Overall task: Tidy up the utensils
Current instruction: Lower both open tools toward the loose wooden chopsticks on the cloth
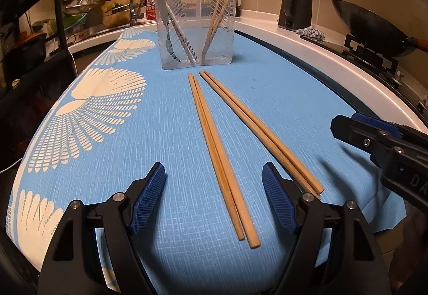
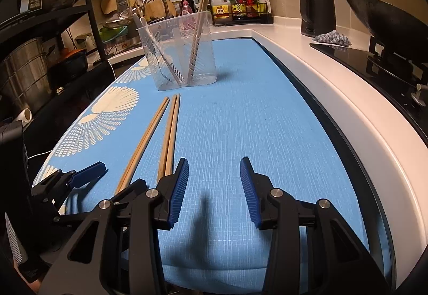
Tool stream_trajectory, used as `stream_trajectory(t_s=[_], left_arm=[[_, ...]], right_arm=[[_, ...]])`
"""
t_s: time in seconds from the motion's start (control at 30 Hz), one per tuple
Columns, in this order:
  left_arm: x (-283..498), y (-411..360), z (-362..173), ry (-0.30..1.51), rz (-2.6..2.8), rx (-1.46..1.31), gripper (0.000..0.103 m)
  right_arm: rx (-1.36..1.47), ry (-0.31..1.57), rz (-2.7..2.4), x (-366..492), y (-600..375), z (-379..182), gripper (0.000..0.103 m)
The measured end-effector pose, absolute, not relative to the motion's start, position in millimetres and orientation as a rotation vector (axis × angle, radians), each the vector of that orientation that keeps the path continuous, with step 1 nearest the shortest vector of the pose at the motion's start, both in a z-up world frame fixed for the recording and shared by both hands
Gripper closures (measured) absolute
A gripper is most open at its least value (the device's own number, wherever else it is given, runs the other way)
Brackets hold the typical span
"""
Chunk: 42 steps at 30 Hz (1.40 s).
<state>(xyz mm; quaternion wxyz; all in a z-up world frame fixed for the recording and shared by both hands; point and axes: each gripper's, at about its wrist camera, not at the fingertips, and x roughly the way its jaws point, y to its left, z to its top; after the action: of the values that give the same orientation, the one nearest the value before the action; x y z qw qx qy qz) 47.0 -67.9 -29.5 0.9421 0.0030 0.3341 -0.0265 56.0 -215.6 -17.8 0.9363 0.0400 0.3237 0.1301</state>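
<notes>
at lower centre, the left gripper is held apart astride one chopstick pair; the right gripper is held apart over bare blue mat.

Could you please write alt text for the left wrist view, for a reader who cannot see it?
The open left claw straddles the near pair of wooden chopsticks lying on a blue patterned mat, with a second pair just to its right. Beyond them stands a clear utensil holder with chopsticks and cutlery inside; the right claw enters from the right edge.
</notes>
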Motion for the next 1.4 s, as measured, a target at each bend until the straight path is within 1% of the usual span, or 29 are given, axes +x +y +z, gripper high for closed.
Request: stream_trajectory(t_s=[0.07, 0.13, 0.17, 0.2, 0.3, 0.33, 0.4, 0.57, 0.87, 1.13, 1.27, 1.4], left_arm=[[46.3, -65.1, -29.6, 0.676, -0.034, 0.017, 0.029], [45.8, -59.6, -30.1, 0.675, -0.015, 0.014, 0.034], [46.2, -56.4, -30.0, 0.676, -0.014, 0.006, 0.037], [46.2, -53.2, -29.5, 0.675, -0.011, 0.000, 0.042], [46.6, -46.5, -28.1, 0.672, -0.004, -0.002, 0.054], [46.9, -44.3, -28.1, 0.672, -0.004, -0.007, 0.055], [46.8, -39.9, -28.1, 0.669, -0.001, -0.008, 0.061], [45.4, -27.3, -28.2, 0.663, 0.008, -0.016, 0.064], [42.3, -5.0, -28.6, 0.652, 0.029, -0.053, 0.064], [41.2, -7.4, -29.9, 0.647, 0.023, -0.041, 0.064], [40.6, -9.4, -30.2, 0.644, 0.013, -0.038, 0.060], [40.0, -8.1, -29.8, 0.643, 0.006, -0.053, 0.060]], right_arm=[[0.084, 0.669, 0.268, 57.0, -215.9, -20.1, 0.062], [0.087, 0.677, 0.273, 58.2, -214.8, -22.4, 0.062], [0.086, 0.680, 0.276, 58.5, -213.3, -23.2, 0.062], [0.085, 0.682, 0.281, 58.8, -211.9, -23.8, 0.062], [0.075, 0.691, 0.299, 59.4, -205.7, -25.4, 0.062], [0.073, 0.693, 0.305, 59.8, -203.6, -26.0, 0.062], [0.069, 0.698, 0.313, 61.2, -200.1, -27.5, 0.062], [0.053, 0.721, 0.333, 64.3, -193.0, -32.4, 0.062], [0.015, 0.755, 0.356, 68.4, -182.9, -39.3, 0.062], [0.005, 0.762, 0.361, 69.4, -180.7, -38.6, 0.062], [0.016, 0.753, 0.356, 69.3, -184.4, -36.2, 0.062], [0.026, 0.743, 0.349, 69.0, -188.1, -34.4, 0.062]])
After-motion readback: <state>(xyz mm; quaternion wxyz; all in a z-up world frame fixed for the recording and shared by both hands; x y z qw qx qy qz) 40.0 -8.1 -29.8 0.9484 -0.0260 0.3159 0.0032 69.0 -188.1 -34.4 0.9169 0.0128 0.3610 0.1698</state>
